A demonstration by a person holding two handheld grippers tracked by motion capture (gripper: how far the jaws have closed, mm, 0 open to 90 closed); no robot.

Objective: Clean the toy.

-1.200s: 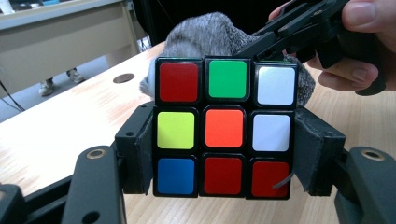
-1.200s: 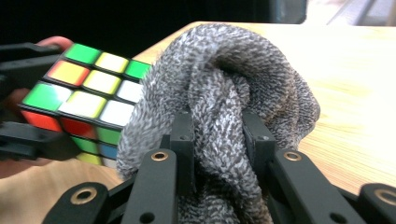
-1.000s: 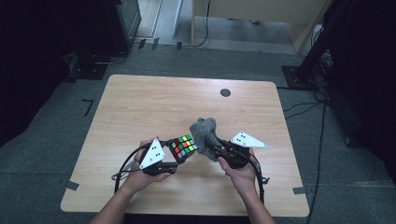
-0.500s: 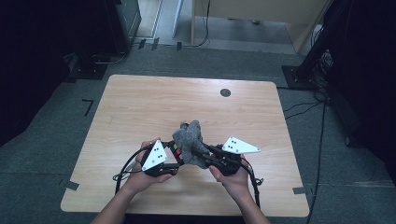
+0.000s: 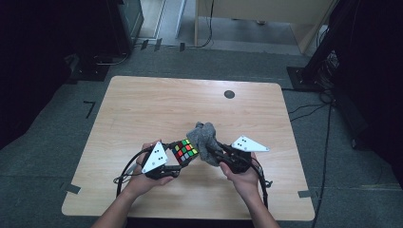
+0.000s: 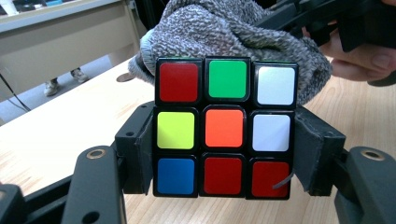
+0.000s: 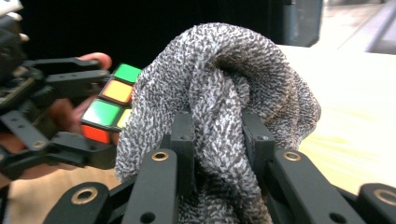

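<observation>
A colour puzzle cube [image 5: 185, 151] [image 6: 224, 126] is clamped between the jaws of my left gripper [image 5: 177, 160] [image 6: 224, 154], held above the wooden table's front middle. My right gripper [image 5: 215, 153] [image 7: 218, 144] is shut on a bunched grey knitted cloth [image 5: 204, 140] [image 7: 219, 88]. The cloth presses against the cube's far side, as the left gripper view shows, with cloth [image 6: 224, 32] bulging behind the cube's top. In the right gripper view the cube [image 7: 109, 105] peeks out left of the cloth, with the left gripper's arms around it.
The wooden table [image 5: 157, 109] stretches bare beyond the hands, with a round dark grommet [image 5: 229, 94] near its far edge. Cables trail from both grippers toward the front edge. Dark floor and equipment stands surround the table.
The cloth swung left over the cube, hiding it half a second ago, then drew back right so the cube's coloured face shows again. The left hand stayed put.
</observation>
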